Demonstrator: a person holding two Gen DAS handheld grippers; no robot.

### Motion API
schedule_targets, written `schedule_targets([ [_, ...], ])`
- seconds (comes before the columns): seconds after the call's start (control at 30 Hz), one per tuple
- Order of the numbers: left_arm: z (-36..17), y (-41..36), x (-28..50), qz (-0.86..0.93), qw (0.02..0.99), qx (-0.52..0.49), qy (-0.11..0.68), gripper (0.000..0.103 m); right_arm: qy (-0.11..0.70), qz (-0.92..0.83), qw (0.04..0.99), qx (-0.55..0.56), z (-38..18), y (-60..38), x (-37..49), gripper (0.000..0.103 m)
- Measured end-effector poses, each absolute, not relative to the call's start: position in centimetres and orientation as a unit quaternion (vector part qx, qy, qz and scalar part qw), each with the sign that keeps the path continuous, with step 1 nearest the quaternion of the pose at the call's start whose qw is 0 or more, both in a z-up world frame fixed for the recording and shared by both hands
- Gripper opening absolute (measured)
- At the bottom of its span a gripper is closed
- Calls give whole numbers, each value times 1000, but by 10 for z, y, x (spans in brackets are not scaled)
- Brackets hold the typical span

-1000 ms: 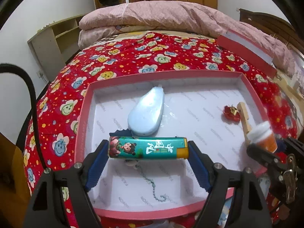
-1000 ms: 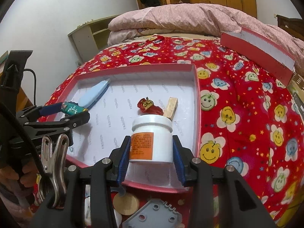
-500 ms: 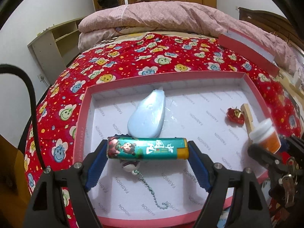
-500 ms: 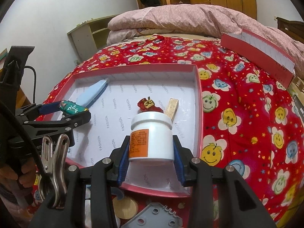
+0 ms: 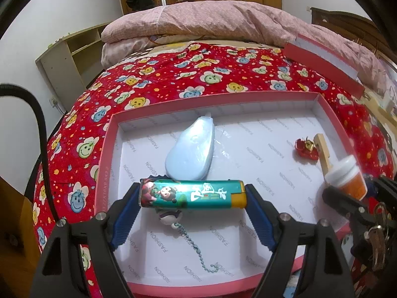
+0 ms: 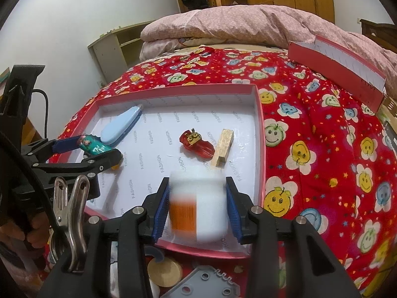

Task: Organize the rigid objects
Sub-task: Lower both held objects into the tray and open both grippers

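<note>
My left gripper (image 5: 192, 196) is shut on a teal cartoon-print lighter (image 5: 192, 193), held crosswise over the near left of the pink-rimmed white tray (image 5: 106, 149). A small charm on a bead chain (image 5: 171, 217) lies under it. In the right wrist view the white jar with an orange label (image 6: 198, 208) is blurred. It sits low between the blue pads (image 6: 162, 208) of my right gripper (image 6: 197, 198), over the tray's near edge (image 6: 260, 124), and is slipping down. Also in the tray are a pale blue teardrop case (image 5: 191, 149), a red toy car (image 6: 197, 144) and a wooden block (image 6: 223, 147).
The tray rests on a red flower-print bedspread (image 6: 322, 149). A pink box lid (image 6: 335, 62) leans at the back right by a folded pink quilt (image 5: 211, 22). A wooden disc (image 6: 163, 272) and a grey holed plate (image 6: 206, 284) lie just before the tray. A metal clip (image 6: 72, 211) hangs at the left.
Both grippers moved forward over the tray. The jar, sharp and high between the right fingers before, is now blurred and lower. The lighter stays held.
</note>
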State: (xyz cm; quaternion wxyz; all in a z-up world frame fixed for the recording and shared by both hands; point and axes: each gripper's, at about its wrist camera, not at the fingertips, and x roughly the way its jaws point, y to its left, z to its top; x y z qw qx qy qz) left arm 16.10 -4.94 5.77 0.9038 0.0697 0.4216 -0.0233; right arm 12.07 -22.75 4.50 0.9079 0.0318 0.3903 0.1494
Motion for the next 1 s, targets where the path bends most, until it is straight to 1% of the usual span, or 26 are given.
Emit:
schedule_targets([
  [0.13, 59, -51, 159, -27, 903, 72, 422, 85, 386, 146, 910, 30, 47, -228, 119, 50],
  [0.27, 60, -51, 158, -31, 902, 68, 425, 85, 386, 146, 910, 37, 48, -230, 117, 51],
  [0.43, 62, -49, 155, -34, 902, 61, 427, 85, 376, 145, 915, 35, 54, -230, 113, 58],
  [1.0, 80, -45, 134, -34, 909, 52, 413, 85, 346, 145, 927, 28, 80, -237, 89, 58],
])
